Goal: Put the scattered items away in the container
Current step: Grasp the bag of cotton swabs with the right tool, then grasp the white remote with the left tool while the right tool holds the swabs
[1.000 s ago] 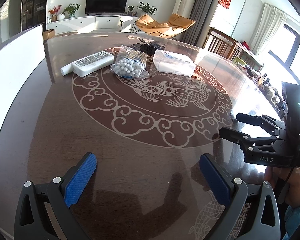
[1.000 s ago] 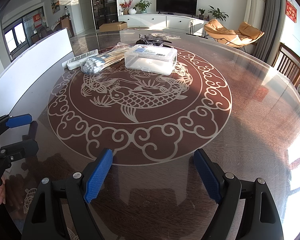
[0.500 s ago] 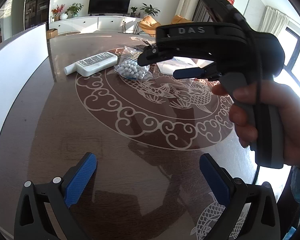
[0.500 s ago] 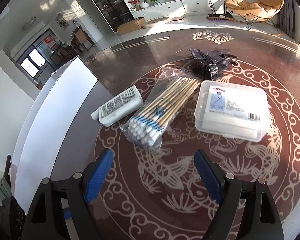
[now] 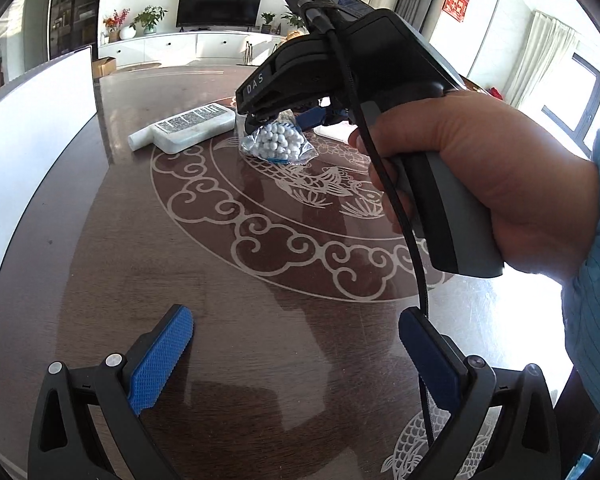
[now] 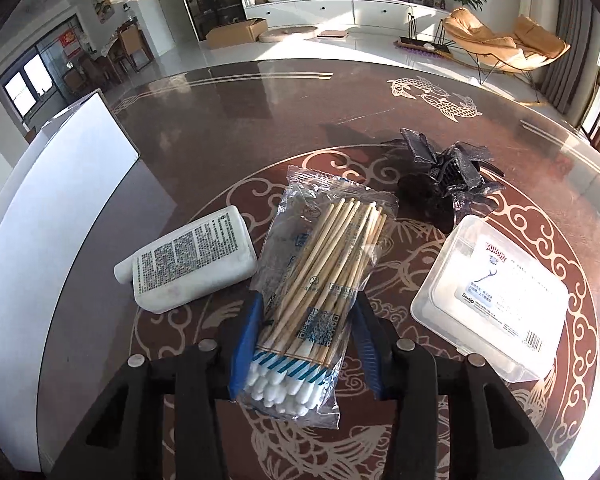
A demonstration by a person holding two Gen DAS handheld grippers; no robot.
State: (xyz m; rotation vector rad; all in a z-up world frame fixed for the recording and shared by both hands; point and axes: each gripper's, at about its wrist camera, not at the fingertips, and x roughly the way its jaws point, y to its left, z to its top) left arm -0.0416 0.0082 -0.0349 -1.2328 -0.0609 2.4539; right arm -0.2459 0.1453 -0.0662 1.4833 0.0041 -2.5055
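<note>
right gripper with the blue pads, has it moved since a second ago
Yes. The right gripper has crossed the round brown table to the clear bag of cotton swabs, its jaws just closing around the bag.

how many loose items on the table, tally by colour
white: 1, bottle
clear plastic: 2, pack of cotton swabs, lidded box
black: 1, hair bow clip
total: 4

Right claw (image 6: 304,344) angled down, jaws just closing (something between them) — left claw (image 5: 296,356) spread wide, empty.
</note>
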